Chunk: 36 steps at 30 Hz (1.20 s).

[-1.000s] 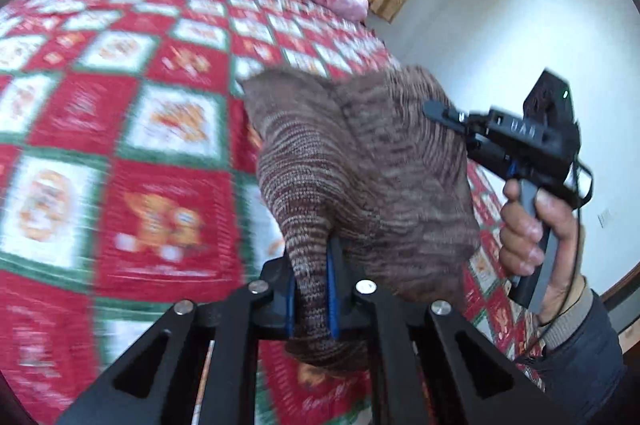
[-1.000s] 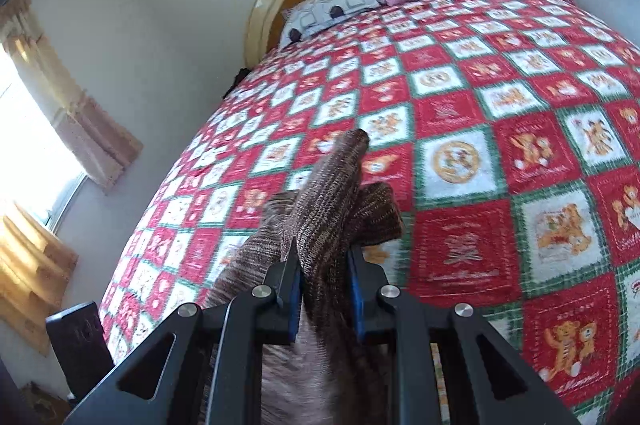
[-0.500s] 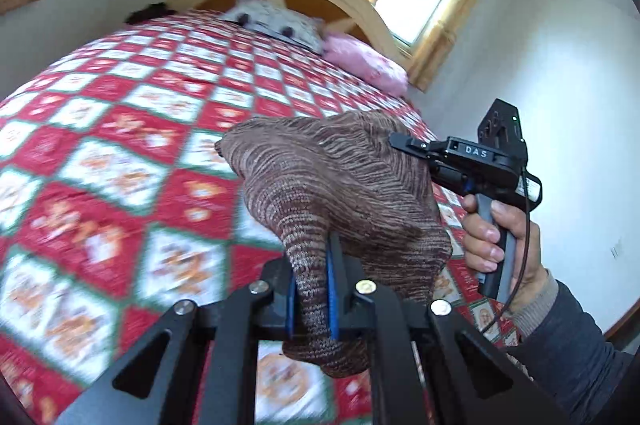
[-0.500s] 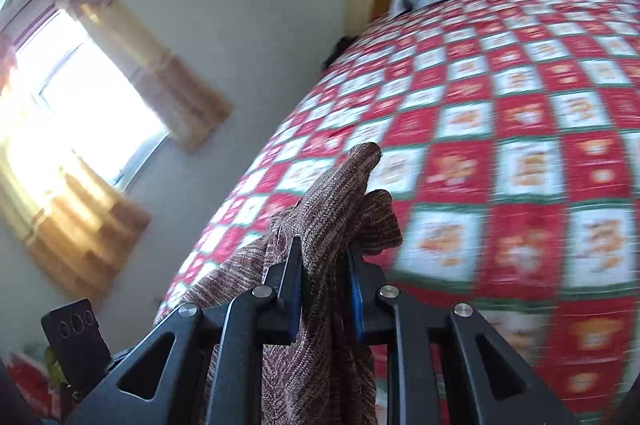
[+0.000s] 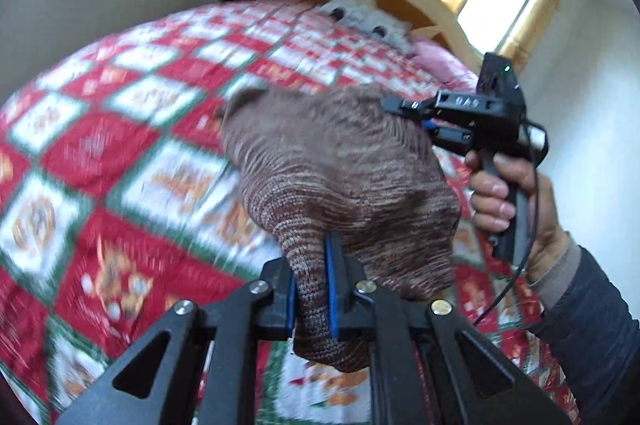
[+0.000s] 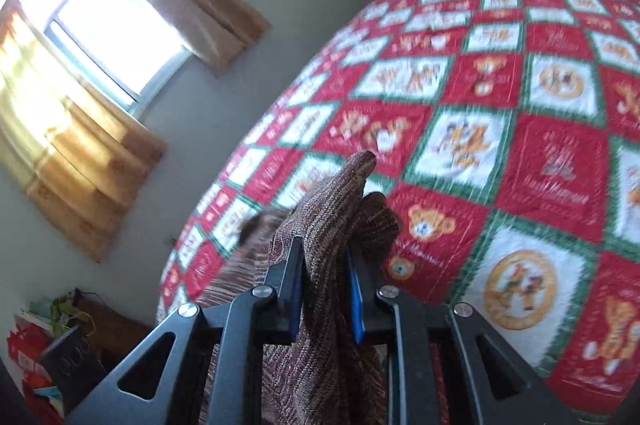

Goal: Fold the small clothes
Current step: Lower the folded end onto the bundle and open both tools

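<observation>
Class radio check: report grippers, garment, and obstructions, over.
Left gripper and right gripper both clamped on brown knit garment. Garment held above patchwork quilt. Nothing in the way.

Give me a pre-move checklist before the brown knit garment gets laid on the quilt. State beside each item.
1. Left gripper clamped on the brown knit garment: ok, fabric sits between its pads.
2. Right gripper clamped on the garment: ok, a bunched edge stands up between its pads.
3. Garment stretched flat between the grippers: not ok, it hangs bunched and sagging.
4. Garment clear of the quilt: ok in what shows; its lowest hanging part is hidden.
5. Landing area on the quilt free of other items: ok in the visible patch.
6. Pillows away from the drop spot: ok, they lie at the headboard end.
</observation>
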Motion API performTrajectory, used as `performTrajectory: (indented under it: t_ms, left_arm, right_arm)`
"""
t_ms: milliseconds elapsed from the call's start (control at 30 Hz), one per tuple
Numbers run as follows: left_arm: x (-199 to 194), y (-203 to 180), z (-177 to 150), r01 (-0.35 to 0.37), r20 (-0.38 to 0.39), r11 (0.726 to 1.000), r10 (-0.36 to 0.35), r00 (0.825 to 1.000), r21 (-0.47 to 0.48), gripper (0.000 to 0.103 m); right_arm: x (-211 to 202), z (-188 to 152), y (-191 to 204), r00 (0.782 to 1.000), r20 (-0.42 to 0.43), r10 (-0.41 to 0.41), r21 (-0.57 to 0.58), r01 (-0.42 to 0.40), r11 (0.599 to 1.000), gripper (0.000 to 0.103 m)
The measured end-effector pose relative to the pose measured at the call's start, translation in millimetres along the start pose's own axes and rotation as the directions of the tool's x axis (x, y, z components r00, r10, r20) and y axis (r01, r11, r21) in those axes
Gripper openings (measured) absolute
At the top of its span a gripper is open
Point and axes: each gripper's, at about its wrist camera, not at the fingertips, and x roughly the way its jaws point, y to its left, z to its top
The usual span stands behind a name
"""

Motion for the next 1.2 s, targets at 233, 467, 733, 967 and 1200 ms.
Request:
performTrajectory:
  t_ms: [233,467,733,967,1200]
  left_arm:
    - [1,13,-9,-0.056,0.022,0.998,0.056,0.998,-0.011,0.04]
    - [-13,23,28,-0.111,0.149,0.993,0.115,0.982,-0.038,0.077]
    - [9,25,-3,-0.153,0.076,0.986,0.158,0.985,-0.063,0.077]
    - [-4,1,-15,-0.165,0.084,0.986,0.162,0.983,0.025,0.077]
    - [3,-9,-25,-0.226,0.057,0.966,0.221,0.974,0.123,0.077]
  right_arm:
    - [-23,-29,-31,0.998,-0.045,-0.037,0.093,0.041,0.995,0.045]
    - [-65,-118,-8,0.992,-0.127,-0.007,0.014,0.009,1.0,0.045]
    - [-72,-169,3,0.992,-0.051,-0.111,0.024,0.113,0.993,0.012]
    - [-98,-175,16,0.992,-0.043,-0.116,-0.008,0.115,0.993,0.009]
    - [-95,-181,-3,0.986,-0.076,-0.146,0.058,0.151,0.987,0.008]
